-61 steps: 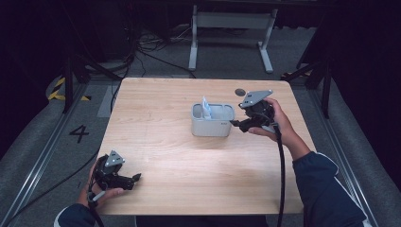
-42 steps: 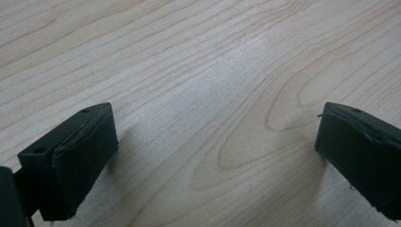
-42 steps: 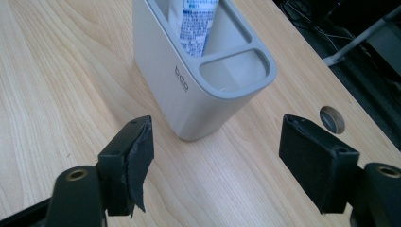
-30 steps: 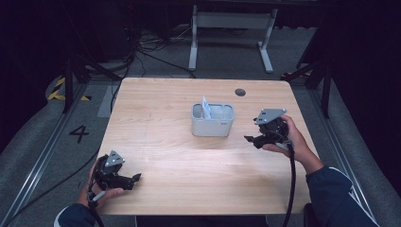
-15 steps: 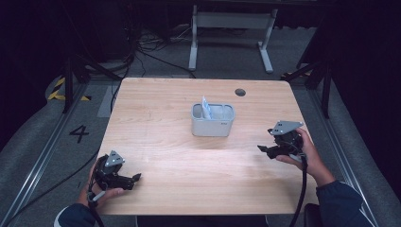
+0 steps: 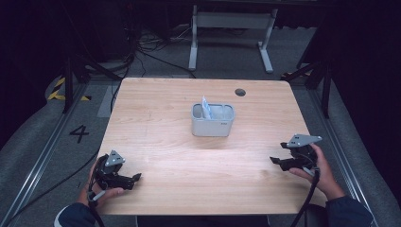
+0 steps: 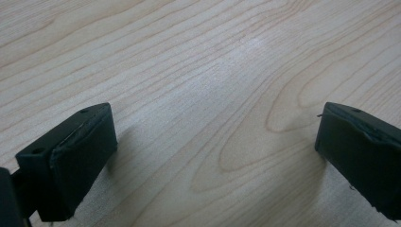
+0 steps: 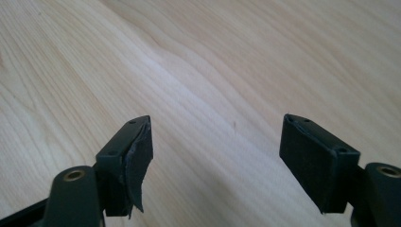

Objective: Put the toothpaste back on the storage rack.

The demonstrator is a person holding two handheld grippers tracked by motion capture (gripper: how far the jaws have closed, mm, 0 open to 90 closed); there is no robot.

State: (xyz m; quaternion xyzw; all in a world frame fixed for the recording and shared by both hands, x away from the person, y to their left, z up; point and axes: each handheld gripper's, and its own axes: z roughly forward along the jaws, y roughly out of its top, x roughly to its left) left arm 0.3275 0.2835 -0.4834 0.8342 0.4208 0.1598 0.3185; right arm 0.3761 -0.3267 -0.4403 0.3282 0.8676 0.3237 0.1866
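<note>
Two grippers rest well short of the grey bin (image 6: 213,120) at mid-table: left gripper (image 6: 134,178) wide open, right gripper (image 6: 277,161) open, both empty. Gripper views add bare wood (image 7: 213,71) between jaws.

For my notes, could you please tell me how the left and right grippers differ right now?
The left gripper sits at the table's near-left corner; the right gripper is by the right edge. Left jaws stand wider than right. Both are open, empty, pointing inward.
</note>
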